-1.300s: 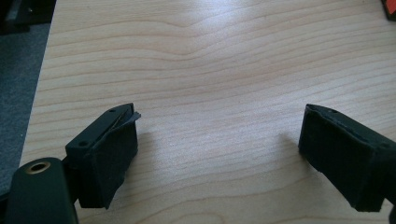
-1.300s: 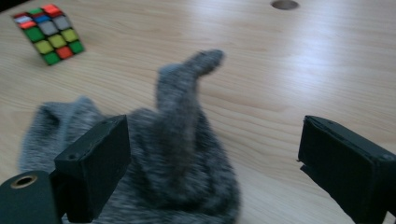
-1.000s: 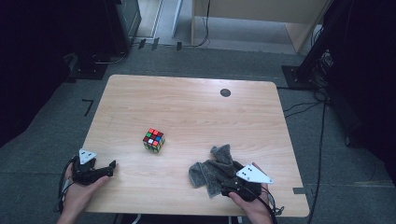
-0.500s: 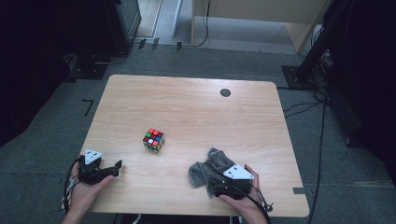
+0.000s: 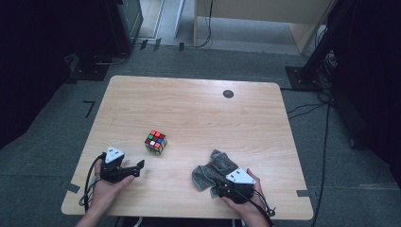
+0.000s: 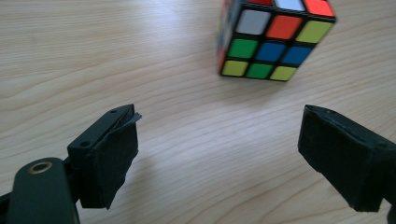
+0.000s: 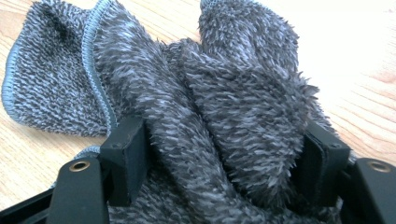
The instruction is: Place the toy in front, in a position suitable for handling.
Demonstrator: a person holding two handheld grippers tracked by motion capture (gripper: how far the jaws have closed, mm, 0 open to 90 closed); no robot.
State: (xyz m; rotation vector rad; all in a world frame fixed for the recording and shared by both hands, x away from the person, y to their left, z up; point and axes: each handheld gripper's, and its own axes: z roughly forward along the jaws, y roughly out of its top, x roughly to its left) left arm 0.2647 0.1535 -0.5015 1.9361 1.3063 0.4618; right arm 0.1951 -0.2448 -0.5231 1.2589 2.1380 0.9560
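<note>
Right gripper (image 5: 222, 190), bottom right of the high view: jaws pressed into a bunched fold of the grey towel (image 5: 213, 169), which lies crumpled on the bench (image 5: 198, 104). Left gripper (image 5: 137, 168), lower left: jaws wide apart, nothing between them, pointing at the Rubik's cube (image 5: 155, 141) near centre frame.

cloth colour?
Mottled dark grey cloth with a light blue-grey stitched edge; clearest in the right gripper view.
</note>
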